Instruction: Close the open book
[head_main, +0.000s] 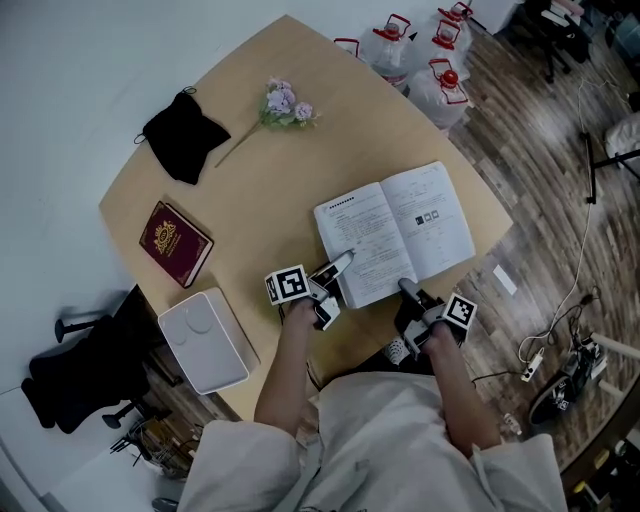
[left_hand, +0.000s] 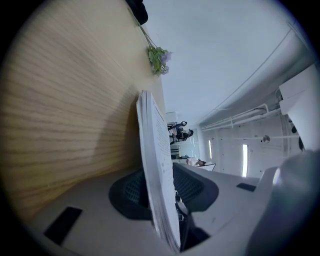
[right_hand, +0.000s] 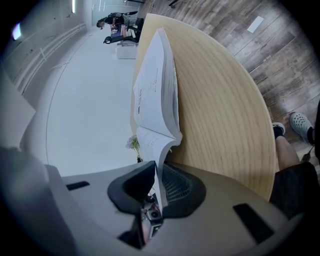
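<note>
We are gripping the open book (head_main: 395, 232), which is lying face up at the near right edge of the pale wooden table (head_main: 250, 180). The left gripper (head_main: 343, 260) is clamping a wad of its left pages, and the right gripper (head_main: 406, 288) is pinching a few right-hand leaves, jaws nearly together. Farther off, a maroon booklet (head_main: 176, 242), white box (head_main: 205, 338), black pouch (head_main: 185, 135) and flower sprig (head_main: 285, 103) are resting on the table, with plank floor (head_main: 540, 150) and water jugs (head_main: 440, 75) beyond.

Pale shirt (head_main: 400, 440); left claw (head_main: 343, 260) and right claw (head_main: 406, 287) bear black-and-white marker cubes (head_main: 288, 283).
</note>
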